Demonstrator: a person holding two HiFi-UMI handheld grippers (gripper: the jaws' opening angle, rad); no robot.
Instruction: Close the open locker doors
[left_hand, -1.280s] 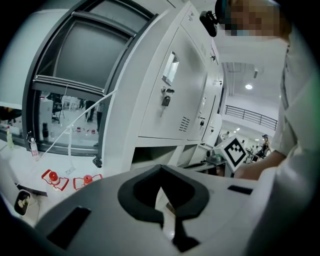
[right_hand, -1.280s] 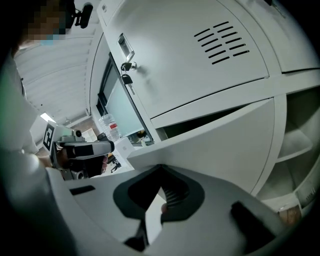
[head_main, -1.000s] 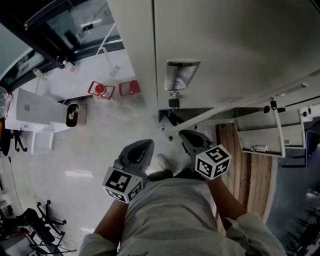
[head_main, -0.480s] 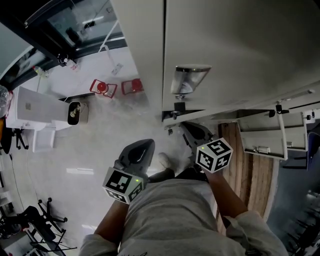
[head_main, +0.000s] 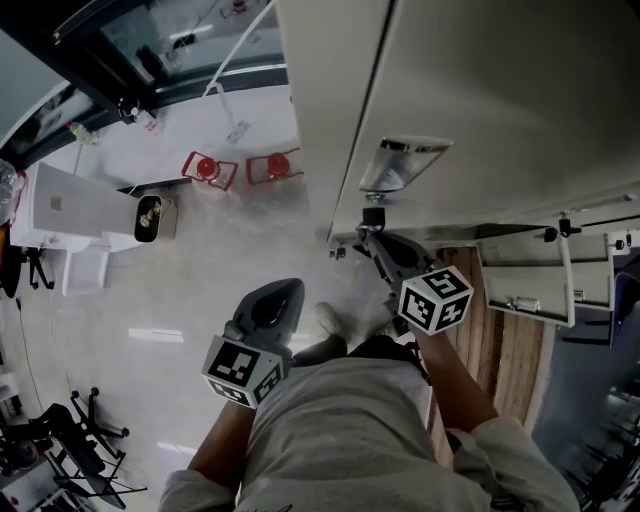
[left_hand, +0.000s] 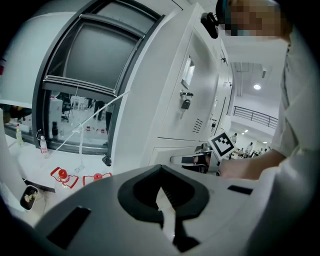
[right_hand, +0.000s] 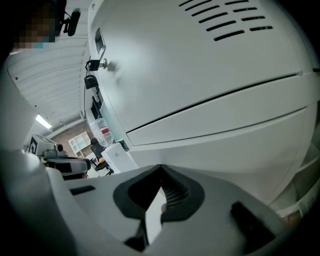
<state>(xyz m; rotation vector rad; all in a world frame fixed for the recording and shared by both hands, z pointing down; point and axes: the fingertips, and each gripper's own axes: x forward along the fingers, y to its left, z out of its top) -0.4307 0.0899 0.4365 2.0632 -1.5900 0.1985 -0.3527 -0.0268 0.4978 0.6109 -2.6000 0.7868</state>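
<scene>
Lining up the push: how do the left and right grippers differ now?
The right gripper sits at the lockers, below the padlock; the left gripper hangs over the floor. The right gripper faces a locker door, the left gripper the window beyond. Both are shut and empty.

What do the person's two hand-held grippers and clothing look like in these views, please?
The left gripper and the right gripper both have smooth grey plastic bodies that taper to a point, with dark ribbed pads inside. Each carries a white cube printed with black square markers. The person wears a grey shirt that leaves the forearms bare. No cables show.
</scene>
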